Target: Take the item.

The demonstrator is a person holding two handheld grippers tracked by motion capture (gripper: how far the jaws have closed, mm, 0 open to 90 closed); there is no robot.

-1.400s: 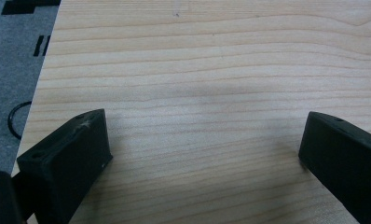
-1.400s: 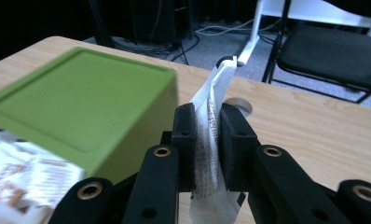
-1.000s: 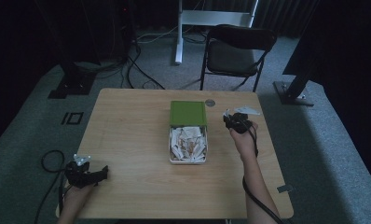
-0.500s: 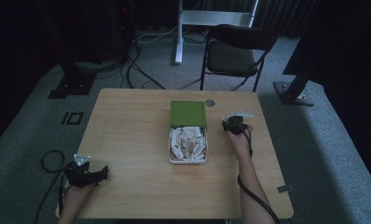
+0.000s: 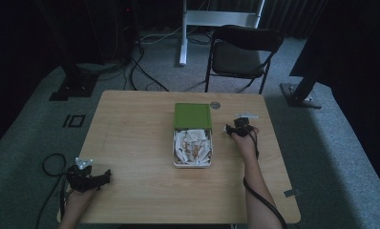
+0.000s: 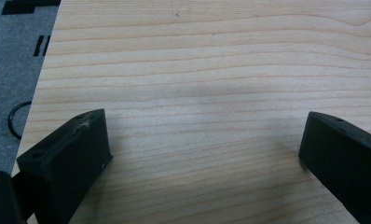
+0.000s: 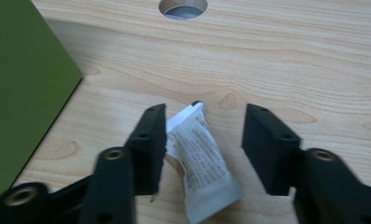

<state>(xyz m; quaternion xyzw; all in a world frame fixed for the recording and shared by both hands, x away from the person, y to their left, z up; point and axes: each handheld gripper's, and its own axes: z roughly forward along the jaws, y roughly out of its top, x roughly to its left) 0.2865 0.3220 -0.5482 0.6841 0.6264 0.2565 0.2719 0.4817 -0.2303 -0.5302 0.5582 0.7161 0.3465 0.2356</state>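
Lying between the parted jaws of the right gripper (image 7: 204,144), a small white tube (image 7: 200,158) rests on the worktop (image 7: 314,70), ungripped. Left gripper (image 6: 202,149) gapes wide over bare wood, holding nothing.

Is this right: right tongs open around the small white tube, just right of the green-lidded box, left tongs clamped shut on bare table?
Not quite. The left tongs aren't clamped shut: the left gripper view shows the two jaws wide apart over bare table. The rest stands: the right tongs are open around the small white tube, just right of the green-lidded box.
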